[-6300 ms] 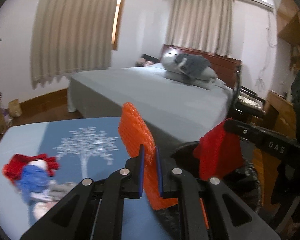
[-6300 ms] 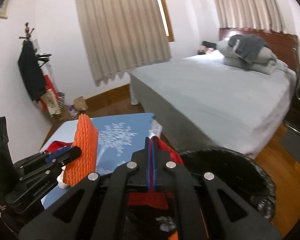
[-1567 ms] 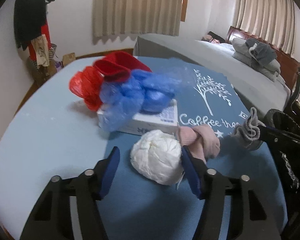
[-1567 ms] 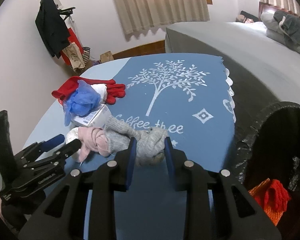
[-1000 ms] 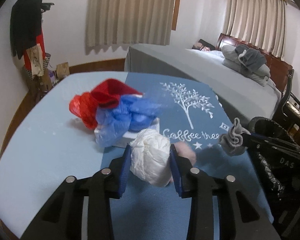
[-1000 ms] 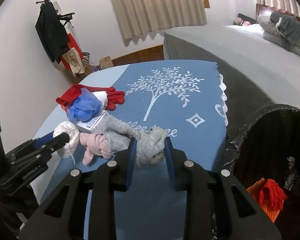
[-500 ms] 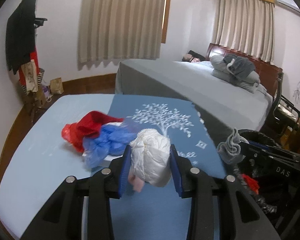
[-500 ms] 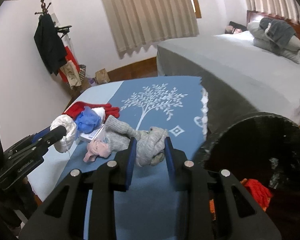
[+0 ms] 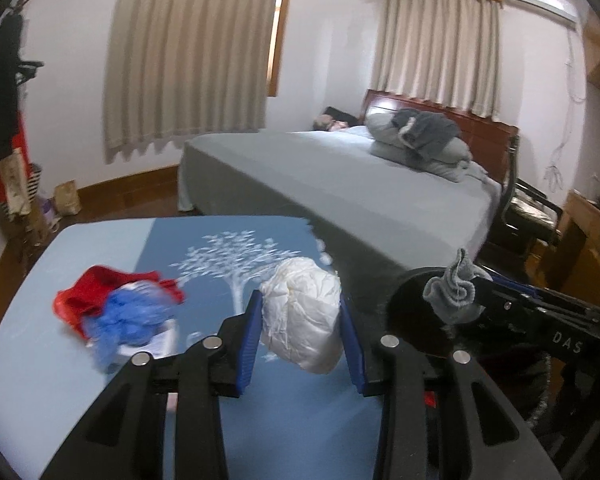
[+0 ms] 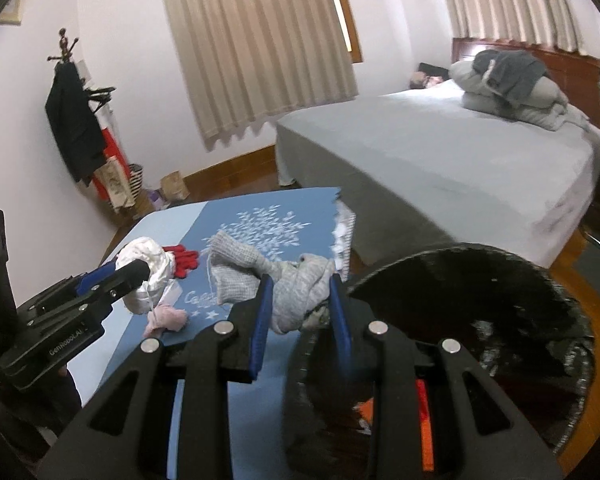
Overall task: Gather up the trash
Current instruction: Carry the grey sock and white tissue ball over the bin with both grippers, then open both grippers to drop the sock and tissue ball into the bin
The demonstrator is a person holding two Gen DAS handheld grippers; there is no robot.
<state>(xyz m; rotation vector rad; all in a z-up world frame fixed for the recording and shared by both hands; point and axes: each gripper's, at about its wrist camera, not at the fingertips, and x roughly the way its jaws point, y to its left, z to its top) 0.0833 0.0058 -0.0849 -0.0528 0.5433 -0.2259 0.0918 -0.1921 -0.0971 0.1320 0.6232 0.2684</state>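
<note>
Since the frame a second back, both hand-held grippers have lifted their loads clear of the desk (image 9: 28,344) and swung toward the black-lined trash bin (image 10: 540,308).

Left hand-held gripper (image 9: 300,326): blue pads clamped on a crumpled white paper wad (image 9: 302,316), held in the air above the blue tree-print cloth (image 9: 236,256).

Right hand-held gripper (image 10: 300,302): pads clamped on a knotted grey sock (image 10: 296,284); one loose end (image 10: 230,270) trails left over the cloth. The sock sits just at the bin's near rim. Orange and red trash (image 10: 420,408) shows inside the bin.

On the desk: a heap of red glove (image 9: 96,292) and blue plastic (image 9: 128,320) on top of a small white box (image 9: 162,340), blurred. A pink sock (image 10: 168,318) lies on the cloth below the left gripper's wad.

Background: bed (image 9: 340,184) with folded grey bedding, curtained windows, coat stand at left.
</note>
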